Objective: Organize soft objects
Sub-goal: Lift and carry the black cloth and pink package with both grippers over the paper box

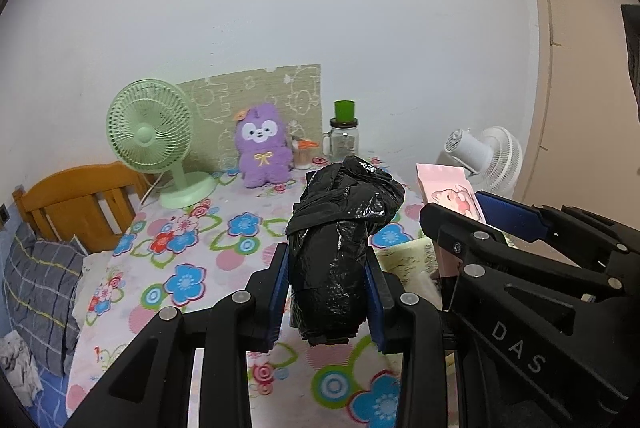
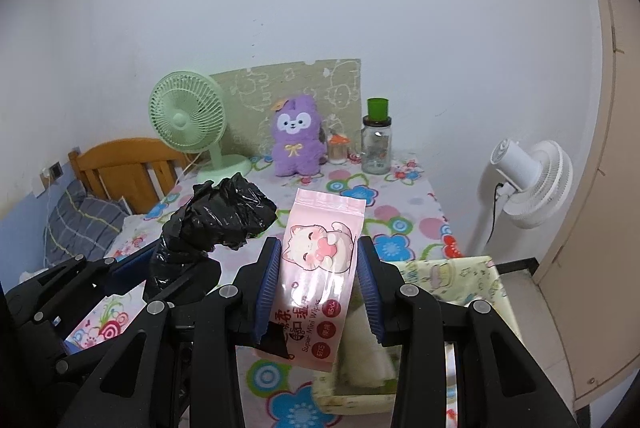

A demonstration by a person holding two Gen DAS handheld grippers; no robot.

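Both loads were airborne over the floral tabletop: left gripper had its jaws clamped on the lower, rolled part of the black plastic bag roll, whose crumpled top flopped free toward the far side; right gripper had its jaws pinched on both long edges of the pink wipes pack, cat print up, printed end hanging out the near side. The two grippers sat close, side by side, bag on the left, pack on the right. A pale fabric box with cartoon print sat under and right of the pack at the near right corner of the tabletop; probably the drop target, though I couldn't confirm. Advice: keep squeeze constant, both items are slippery film and will creep. Keep the grippers apart so the loose bag top doesn't snag. Stay well short of the purple plush, green fan and glass jar on the far edge. Lower fully before releasing; don't drop.
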